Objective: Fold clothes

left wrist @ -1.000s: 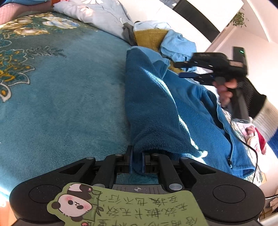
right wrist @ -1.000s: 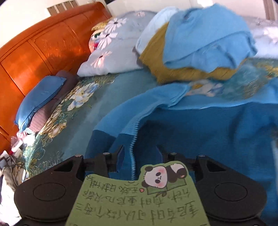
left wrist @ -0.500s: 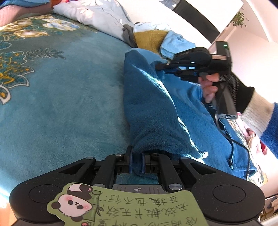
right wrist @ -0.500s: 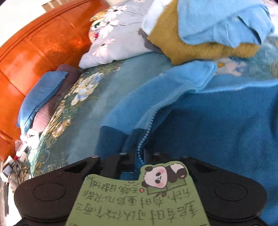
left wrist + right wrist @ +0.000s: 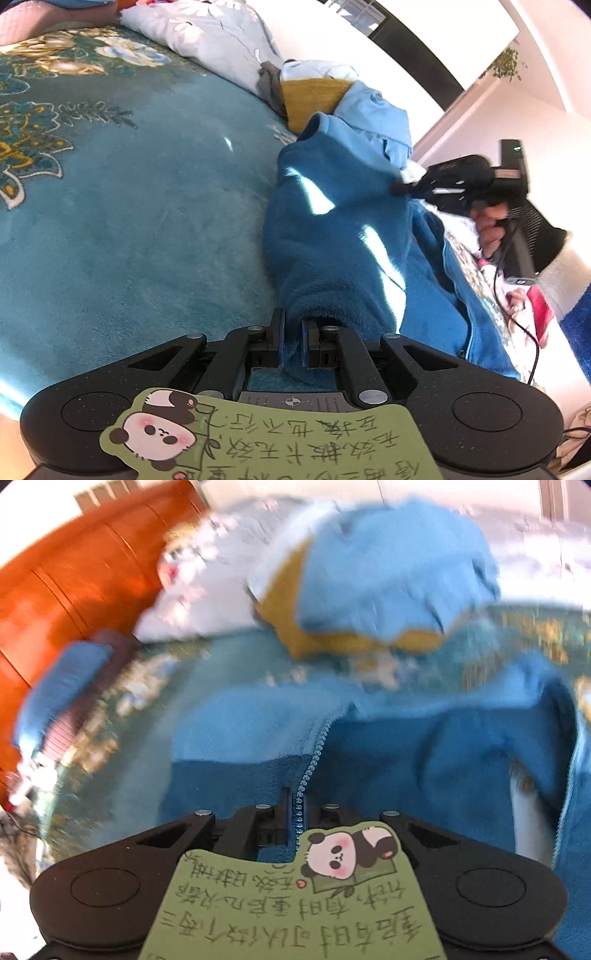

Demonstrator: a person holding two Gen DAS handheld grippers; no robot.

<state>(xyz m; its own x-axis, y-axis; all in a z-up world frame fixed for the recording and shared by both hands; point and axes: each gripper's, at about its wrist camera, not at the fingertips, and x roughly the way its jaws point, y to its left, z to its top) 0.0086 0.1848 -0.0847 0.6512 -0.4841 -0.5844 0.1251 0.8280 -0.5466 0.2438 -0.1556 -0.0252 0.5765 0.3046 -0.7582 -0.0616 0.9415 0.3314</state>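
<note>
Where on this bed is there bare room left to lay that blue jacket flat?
The wide teal blanket lies bare, bordered by the blue fleece jacket, the grey floral bedding and its flower border. It is crowded by the yellow and light-blue clothes pile beyond the jacket.

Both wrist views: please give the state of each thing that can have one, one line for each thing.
Blue fleece jacket: unzipped, partly lifted off the bed, gripped at two places.
Left gripper: shut on the jacket's edge.
Right gripper: shut on the jacket's zipper edge.
Clothes pile: unfolded, heaped behind the jacket.
Bed cover: spread flat.
</note>
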